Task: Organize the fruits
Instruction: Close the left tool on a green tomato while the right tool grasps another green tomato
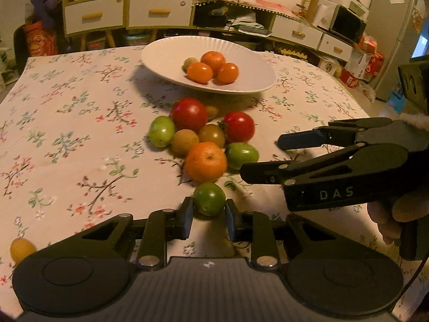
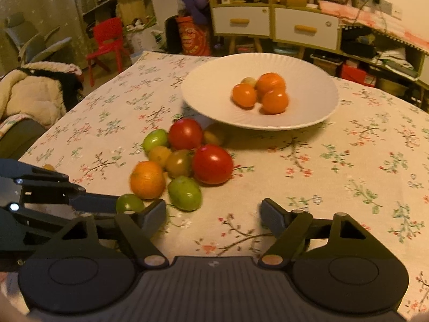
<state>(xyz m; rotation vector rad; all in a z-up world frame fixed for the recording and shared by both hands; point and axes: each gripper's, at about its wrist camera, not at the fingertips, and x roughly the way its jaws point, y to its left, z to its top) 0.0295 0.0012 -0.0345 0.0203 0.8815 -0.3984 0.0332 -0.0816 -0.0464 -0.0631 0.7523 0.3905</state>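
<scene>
- Fruits lie in a loose cluster near the middle of the flowered tablecloth (image 1: 67, 139), just in front of a white plate (image 1: 161, 53) that sits toward the far edge.
- Plate already carries three orange fruits and one small pale one; two red tomatoes, several green and yellowish fruits and a mandarin (image 1: 206, 161) remain on the cloth.
- Left gripper (image 1: 209, 214) is clamped on a small green tomato (image 1: 209, 199) at the near end of the cluster, its blue pads pressing both flanks; the fruit appears to rest on the cloth.
- Right gripper (image 2: 213, 214) has its jaws apart with nothing between them, hovering over bare cloth just to the right of the cluster, beside another green fruit (image 2: 185, 193).
- One small yellow fruit (image 1: 22, 249) sits well apart, toward the near left edge.
- Step in hand, as I judge it: the pick of the green tomato, grip made, lift not yet begun.
- Next move calls for a straight lift clear of the mandarin just behind it, then a carry over the cluster to the plate's open side, with a low release so the round fruit does not roll off.
</scene>
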